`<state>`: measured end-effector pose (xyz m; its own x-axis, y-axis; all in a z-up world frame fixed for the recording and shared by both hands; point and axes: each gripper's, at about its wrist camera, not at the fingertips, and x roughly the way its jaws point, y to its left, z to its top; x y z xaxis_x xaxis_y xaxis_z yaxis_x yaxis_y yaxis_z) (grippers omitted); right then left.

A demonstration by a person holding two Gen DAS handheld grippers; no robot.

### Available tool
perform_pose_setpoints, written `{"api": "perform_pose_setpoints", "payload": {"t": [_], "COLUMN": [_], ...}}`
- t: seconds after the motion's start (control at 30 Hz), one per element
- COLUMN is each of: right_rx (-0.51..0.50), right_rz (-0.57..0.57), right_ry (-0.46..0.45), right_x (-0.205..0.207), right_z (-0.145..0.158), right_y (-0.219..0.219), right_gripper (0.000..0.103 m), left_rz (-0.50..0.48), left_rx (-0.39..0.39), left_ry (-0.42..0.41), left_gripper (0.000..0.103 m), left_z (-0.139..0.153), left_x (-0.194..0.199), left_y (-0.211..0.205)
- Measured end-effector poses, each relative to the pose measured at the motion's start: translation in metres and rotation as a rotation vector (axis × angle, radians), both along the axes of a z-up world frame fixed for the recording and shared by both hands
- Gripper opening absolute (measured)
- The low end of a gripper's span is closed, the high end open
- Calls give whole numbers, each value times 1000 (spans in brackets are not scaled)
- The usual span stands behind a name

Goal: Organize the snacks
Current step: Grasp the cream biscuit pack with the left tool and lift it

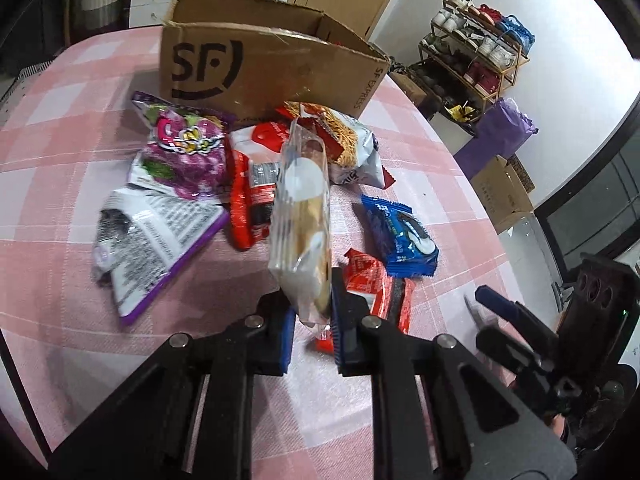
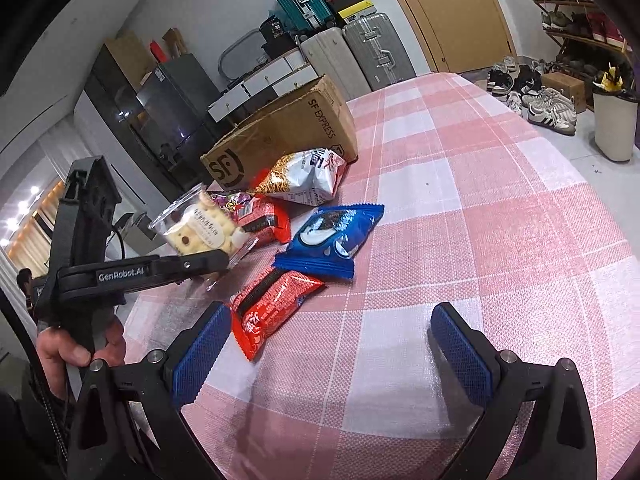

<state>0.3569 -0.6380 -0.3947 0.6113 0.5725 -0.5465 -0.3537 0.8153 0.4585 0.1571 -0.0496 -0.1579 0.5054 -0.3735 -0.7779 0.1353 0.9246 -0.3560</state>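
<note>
One clear plastic pack of pale round biscuits (image 1: 303, 216) is clamped by its lower end between the blue pads of the left tool (image 1: 312, 320), held upright and lifted off the desk (image 1: 60, 152), which is covered in a pink-and-white checked cloth. Right wrist view shows the same pack (image 2: 200, 228) raised above the snack pile, pinched at its bottom edge by the left tool (image 2: 224, 262), with the person's left hand (image 2: 76, 344) on the grip.

Right tool (image 2: 332, 344) spread wide, gripping nothing, blue pads (image 2: 200, 348) low over the cloth; a red foil snack packet (image 2: 272, 304) lies just beside its left pad. Past that, a blue cookie packet (image 2: 332, 236) flat on the desk, touching the red one at its near end.

Pile behind the held pack: purple grape candy bag (image 1: 184, 148), white-and-purple bag lying back side up with printed text (image 1: 152, 236), red-and-black packet (image 1: 250, 200), white-and-orange bag with noodle sticks printed on it (image 1: 344, 136). Blue cookie packet (image 1: 400, 232) and red foil packet (image 1: 376, 284) to the right of the held pack.

Open brown cardboard box marked SF (image 1: 256, 60) stands at the far side of the pile, the noodle-stick bag against its base. Shoe rack (image 1: 476, 52) and suitcases (image 2: 360, 52) in the room beyond
</note>
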Motion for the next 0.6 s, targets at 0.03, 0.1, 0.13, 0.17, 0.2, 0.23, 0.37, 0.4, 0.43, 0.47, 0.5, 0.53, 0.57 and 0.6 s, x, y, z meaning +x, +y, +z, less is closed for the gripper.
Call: {"api": "perform_pose_setpoints", "payload": {"t": [0.03, 0.1, 0.13, 0.17, 0.2, 0.23, 0.37, 0.4, 0.43, 0.47, 0.5, 0.53, 0.57, 0.6], "right_rx": [-5, -12, -14, -16, -20, -23, -37, -40, -46, -52, -54, -54, -55, -55], "right_rz": [-1, -4, -5, -6, -9, -11, -12, -9, -7, -7, -5, -3, -3, -1], "right_ry": [-1, -1, 2, 3, 3, 2, 22, 27, 35, 44, 50, 62, 68, 75], "right_x": [0, 0, 1, 3, 4, 6, 18, 21, 25, 30, 34, 40, 44, 49], "right_z": [1, 2, 4, 5, 7, 8, 11, 12, 11, 11, 11, 11, 11, 10], "right_y": [0, 0, 1, 1, 2, 2, 8, 10, 12, 15, 16, 19, 21, 23], "right_gripper": [101, 101, 101, 101, 101, 101, 101, 101, 101, 101, 101, 101, 101, 101], "left_rz": [2, 2, 4, 8, 10, 17, 47, 53, 57, 60, 66, 72, 77, 82], "left_rx": [4, 8, 12, 21, 27, 31, 21, 16, 15, 14, 15, 17, 20, 24], "left_ry": [-5, -20, -28, -42, -52, -63, -83, -87, -90, -95, -101, -106, -112, -116], "left_gripper": [12, 12, 12, 12, 12, 12, 12, 12, 12, 12, 12, 12, 12, 12], "left_z": [1, 5, 7, 10, 12, 14, 18, 20, 20, 22, 23, 23, 24, 25], "left_x": [-5, -13, -16, -20, -22, -26, -37, -40, -40, -42, -44, -45, -48, -51], "left_y": [5, 12, 15, 20, 22, 27, 47, 53, 55, 60, 64, 67, 72, 76]}}
